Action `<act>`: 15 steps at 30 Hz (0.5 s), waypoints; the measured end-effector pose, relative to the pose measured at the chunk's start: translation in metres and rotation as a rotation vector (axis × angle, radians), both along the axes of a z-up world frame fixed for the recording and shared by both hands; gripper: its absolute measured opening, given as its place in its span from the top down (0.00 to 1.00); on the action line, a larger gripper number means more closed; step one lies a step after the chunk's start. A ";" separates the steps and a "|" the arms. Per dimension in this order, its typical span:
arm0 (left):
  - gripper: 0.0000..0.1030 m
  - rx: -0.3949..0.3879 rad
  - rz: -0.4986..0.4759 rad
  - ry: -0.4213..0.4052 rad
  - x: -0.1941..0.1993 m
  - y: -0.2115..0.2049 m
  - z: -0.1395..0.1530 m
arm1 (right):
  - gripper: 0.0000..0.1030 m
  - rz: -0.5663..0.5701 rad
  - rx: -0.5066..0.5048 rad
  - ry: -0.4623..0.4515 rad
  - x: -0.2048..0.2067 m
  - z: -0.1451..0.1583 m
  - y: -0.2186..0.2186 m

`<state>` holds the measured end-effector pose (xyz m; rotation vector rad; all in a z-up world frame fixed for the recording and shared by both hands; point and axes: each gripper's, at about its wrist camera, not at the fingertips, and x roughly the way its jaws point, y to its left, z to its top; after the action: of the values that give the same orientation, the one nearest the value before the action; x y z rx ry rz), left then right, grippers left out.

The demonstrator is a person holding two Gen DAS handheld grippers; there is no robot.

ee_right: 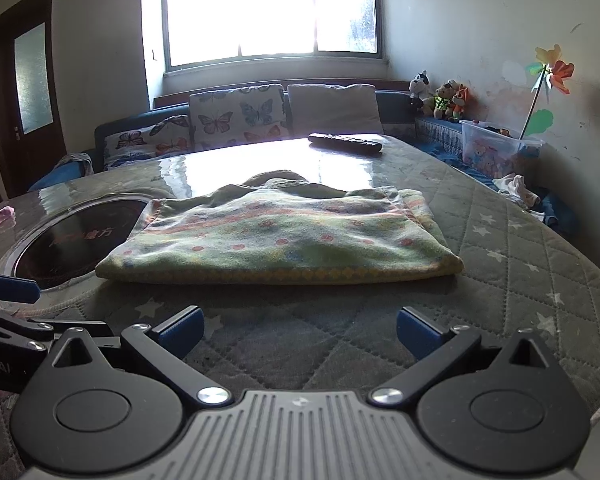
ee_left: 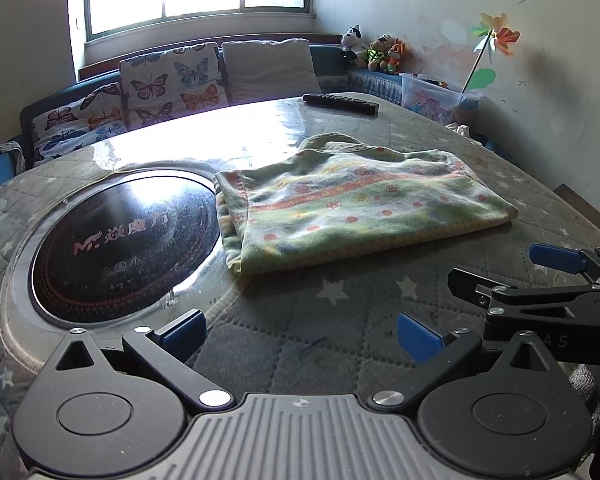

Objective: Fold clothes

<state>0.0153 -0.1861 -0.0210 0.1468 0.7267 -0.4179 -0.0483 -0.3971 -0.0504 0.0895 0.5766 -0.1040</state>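
A small green garment with orange stripes and dots [ee_left: 352, 204] lies folded flat on the quilted table cover [ee_left: 300, 340]; it also shows in the right wrist view [ee_right: 284, 240]. My left gripper [ee_left: 300, 334] is open and empty, a little short of the garment's near edge. My right gripper [ee_right: 300, 330] is open and empty, just before the garment's near hem. The right gripper's blue-padded fingers [ee_left: 556, 258] show at the right of the left wrist view. A left finger pad [ee_right: 8, 286] shows at the left edge of the right wrist view.
A round black induction hob [ee_left: 120, 240] is set in the table left of the garment. A black remote [ee_left: 340, 103] lies at the far edge. Behind stand a sofa with butterfly cushions [ee_left: 168, 76], soft toys [ee_left: 380, 54], a clear toy box [ee_left: 436, 98] and a pinwheel [ee_left: 496, 36].
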 end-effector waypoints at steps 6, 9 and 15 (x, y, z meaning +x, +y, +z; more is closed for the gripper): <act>0.00 0.003 -0.008 -0.001 0.009 -0.004 0.001 | 0.00 -0.011 0.005 0.006 0.008 0.001 -0.004; 0.00 0.005 -0.013 0.002 0.013 -0.005 0.001 | 0.00 -0.016 0.004 0.010 0.011 0.002 -0.005; 0.00 0.011 -0.022 0.007 0.020 -0.008 0.000 | 0.00 -0.017 0.001 0.019 0.019 0.002 -0.004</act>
<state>0.0349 -0.1937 -0.0210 0.1637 0.7352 -0.4359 -0.0292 -0.4016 -0.0486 0.0949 0.5945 -0.1215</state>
